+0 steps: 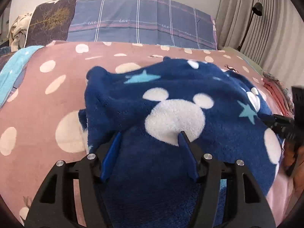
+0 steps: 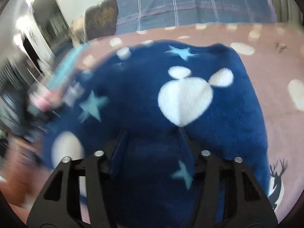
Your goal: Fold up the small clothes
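Two grippers are over a blue fleece garment [image 1: 171,102] that lies on the pink dotted bedspread [image 1: 47,95]. The left gripper [image 1: 150,138] stands half open above the fabric, not pinching it. The right gripper [image 2: 152,133] is also half open; picture blurred, no hold visible.
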Demonstrator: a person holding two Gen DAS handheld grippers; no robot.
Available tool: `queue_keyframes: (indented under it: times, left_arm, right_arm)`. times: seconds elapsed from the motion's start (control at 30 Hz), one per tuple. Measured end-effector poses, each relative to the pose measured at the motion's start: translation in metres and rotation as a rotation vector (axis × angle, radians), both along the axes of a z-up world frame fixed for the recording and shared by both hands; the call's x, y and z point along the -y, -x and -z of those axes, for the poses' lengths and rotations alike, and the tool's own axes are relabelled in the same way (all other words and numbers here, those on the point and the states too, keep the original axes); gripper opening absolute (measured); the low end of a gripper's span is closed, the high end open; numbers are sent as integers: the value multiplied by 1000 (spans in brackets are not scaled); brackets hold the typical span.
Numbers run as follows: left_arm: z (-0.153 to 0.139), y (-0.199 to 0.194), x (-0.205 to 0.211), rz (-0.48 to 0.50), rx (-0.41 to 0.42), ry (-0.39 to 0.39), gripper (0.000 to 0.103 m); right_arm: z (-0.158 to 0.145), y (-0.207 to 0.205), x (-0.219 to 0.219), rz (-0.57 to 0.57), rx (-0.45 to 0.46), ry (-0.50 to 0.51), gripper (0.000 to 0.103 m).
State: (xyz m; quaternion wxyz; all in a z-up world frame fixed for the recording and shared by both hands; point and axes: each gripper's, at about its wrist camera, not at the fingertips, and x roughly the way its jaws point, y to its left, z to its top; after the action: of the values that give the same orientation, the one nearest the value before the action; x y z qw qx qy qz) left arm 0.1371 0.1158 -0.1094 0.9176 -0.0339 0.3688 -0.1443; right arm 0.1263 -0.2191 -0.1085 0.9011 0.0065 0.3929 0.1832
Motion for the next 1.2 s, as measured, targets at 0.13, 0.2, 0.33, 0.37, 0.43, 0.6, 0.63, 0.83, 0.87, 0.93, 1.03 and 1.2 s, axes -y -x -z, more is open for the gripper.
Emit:
queue_keyframes:
  times: [0.13, 0.2, 0.33, 0.37, 0.43, 0.6, 0.63, 0.83, 0.87, 0.93, 1.03, 1.2]
  left_arm:
    - [-10, 11, -6, -55, -19, 28, 63]
    - [-17, 31, -7, -56, -1, 34, 63]
    - [-21, 75, -19, -79, 28, 73, 77]
    - [-19, 84, -21, -78, 29, 85, 81]
    - [-9, 96, -21, -51, 28, 116, 86]
    - [20, 95, -23, -78, -83, 125, 88]
    - [19, 95, -25, -89, -86, 139, 87]
    - [17, 96, -30, -74, -96, 200, 64]
    - [16, 95, -32, -72, -100, 208, 61]
    - [13, 94, -32, -74, -103, 225, 59]
    - [17, 89, -38, -92, -124, 291, 60]
    - [24, 92, -39, -83, -99, 311, 64]
  right_arm:
    - [-15, 18, -24, 41, 65, 167, 55]
    - [-29, 36, -24, 26, 67, 95, 56]
    - [-46, 76, -22, -3, 119, 8, 56]
    - [-48, 82, -23, -6, 129, -4, 56]
    - [-52, 94, -24, -27, 139, -64, 56]
    - [1, 68, -48, -12, -112, -37, 52]
    - [14, 66, -46, 15, -121, -71, 51]
    - [-3, 73, -56, 17, -110, -1, 51]
    - [-11, 72, -58, 18, -114, 5, 51]
    - [-36, 70, -61, 7, -51, -8, 51]
    - [-69, 64, -66, 19, 98, 1, 61]
    - [2, 19, -61, 77, -149, -56, 53]
